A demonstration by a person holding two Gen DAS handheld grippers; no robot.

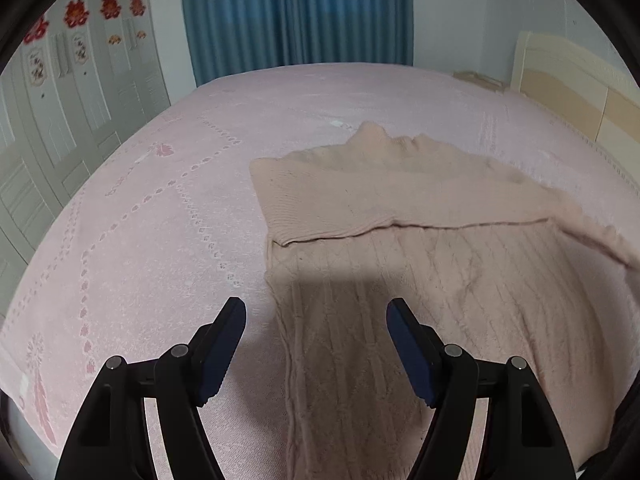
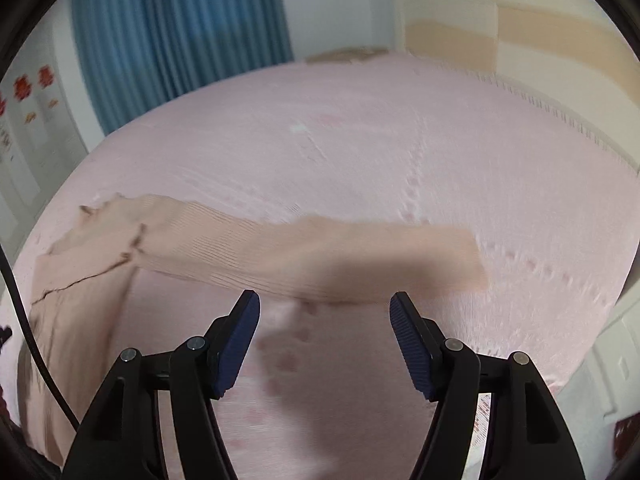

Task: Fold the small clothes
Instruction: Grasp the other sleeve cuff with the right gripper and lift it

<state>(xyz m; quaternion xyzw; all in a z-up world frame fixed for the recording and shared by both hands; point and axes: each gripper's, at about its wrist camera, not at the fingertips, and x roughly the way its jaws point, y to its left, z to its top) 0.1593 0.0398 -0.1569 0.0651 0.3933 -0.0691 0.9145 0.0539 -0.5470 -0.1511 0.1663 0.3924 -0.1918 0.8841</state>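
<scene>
A peach knitted sweater (image 1: 420, 280) lies on the pink bed. In the left wrist view one sleeve (image 1: 360, 200) is folded across its chest, and the body runs toward me. My left gripper (image 1: 316, 308) is open and empty, hovering over the sweater's left edge near the hem. In the right wrist view the sweater's body (image 2: 80, 300) is at the left and its other sleeve (image 2: 320, 256) stretches flat to the right. My right gripper (image 2: 324, 304) is open and empty, just short of that sleeve.
The pink patterned bedspread (image 1: 160, 200) covers the whole bed. A cream headboard (image 2: 500, 36) stands at the right, blue curtains (image 1: 296, 12) at the back, white wardrobe doors (image 1: 60, 92) at the left. A black cable (image 2: 28, 340) hangs at the left of the right wrist view.
</scene>
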